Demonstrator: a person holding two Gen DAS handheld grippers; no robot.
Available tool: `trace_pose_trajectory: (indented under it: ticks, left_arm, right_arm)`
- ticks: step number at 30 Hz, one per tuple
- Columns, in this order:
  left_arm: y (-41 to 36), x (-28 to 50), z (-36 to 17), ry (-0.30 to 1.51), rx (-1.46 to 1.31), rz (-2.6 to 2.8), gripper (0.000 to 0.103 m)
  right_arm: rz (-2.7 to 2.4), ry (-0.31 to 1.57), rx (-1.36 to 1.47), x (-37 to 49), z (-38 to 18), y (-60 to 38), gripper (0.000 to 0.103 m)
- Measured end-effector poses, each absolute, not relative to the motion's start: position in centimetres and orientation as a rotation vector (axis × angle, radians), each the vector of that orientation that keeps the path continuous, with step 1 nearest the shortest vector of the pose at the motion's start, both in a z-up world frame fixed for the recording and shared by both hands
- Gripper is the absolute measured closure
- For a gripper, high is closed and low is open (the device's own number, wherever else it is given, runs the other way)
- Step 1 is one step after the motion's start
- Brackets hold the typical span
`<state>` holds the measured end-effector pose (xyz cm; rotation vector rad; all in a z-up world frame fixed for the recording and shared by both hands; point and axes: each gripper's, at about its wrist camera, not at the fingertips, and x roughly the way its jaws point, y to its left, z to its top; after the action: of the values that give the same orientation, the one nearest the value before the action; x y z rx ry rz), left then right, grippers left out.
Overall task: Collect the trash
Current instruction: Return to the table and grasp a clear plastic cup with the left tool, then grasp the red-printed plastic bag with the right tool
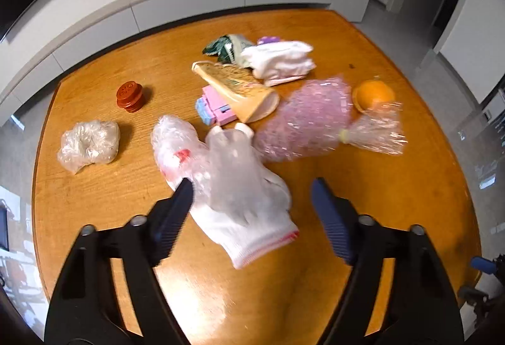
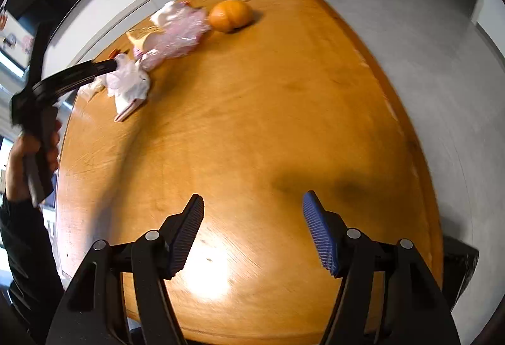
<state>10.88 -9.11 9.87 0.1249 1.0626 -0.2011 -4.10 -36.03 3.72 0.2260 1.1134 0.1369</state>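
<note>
A: What's the left gripper (image 1: 252, 209) doing?

B: Its jaws stand apart over the near middle of the wooden table (image 1: 378, 202), pressing on nothing. Between them lie a white knit glove (image 1: 252, 234) with a pink-trimmed cuff and a crumpled clear plastic bag (image 1: 189, 142) draped over it.

A: And the right gripper (image 2: 252, 228)?

B: Also spread wide and empty, above bare wood toward the table's near edge.

A: What else is out there?

B: Just beyond the glove, a pink bubble-wrap bundle (image 1: 309, 120), crinkly and tied off at one end, then a tan cone-shaped wrapper (image 1: 240, 89) and a pink and blue block toy (image 1: 214, 109). Toward the far edge, a green foil packet (image 1: 221, 48) and another white glove (image 1: 281, 60). An orange (image 1: 374, 93) sits toward the right edge, a brown ridged cap (image 1: 129, 95) and a balled clear film (image 1: 90, 144) toward the left.

A: So how far along?

B: Barely begun, I'd say. All the trash still lies on the table, and no bin shows.
</note>
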Motion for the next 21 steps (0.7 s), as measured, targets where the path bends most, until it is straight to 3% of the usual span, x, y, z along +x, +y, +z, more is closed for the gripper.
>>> trace_pose_trajectory:
  ticks: [4, 8, 21]
  left_arm:
    - [-8.1, 13.8, 7.9, 1.109, 0.134, -0.173, 0.033]
    - [-7.5, 14.9, 6.6, 1.107, 0.156, -0.176, 0.060]
    - [0.9, 10.1, 10.0, 1.075, -0.055, -0.262, 0.060]
  right_arm:
    - [0.176, 1.120, 0.195, -2.0, 4.1, -33.4, 0.037]
    - [0.210, 1.133, 0.167, -0.1, 3.9, -30.9, 0.037]
    - [0.432, 1.116, 0.127, 9.6, 5.7, -19.1, 0.037]
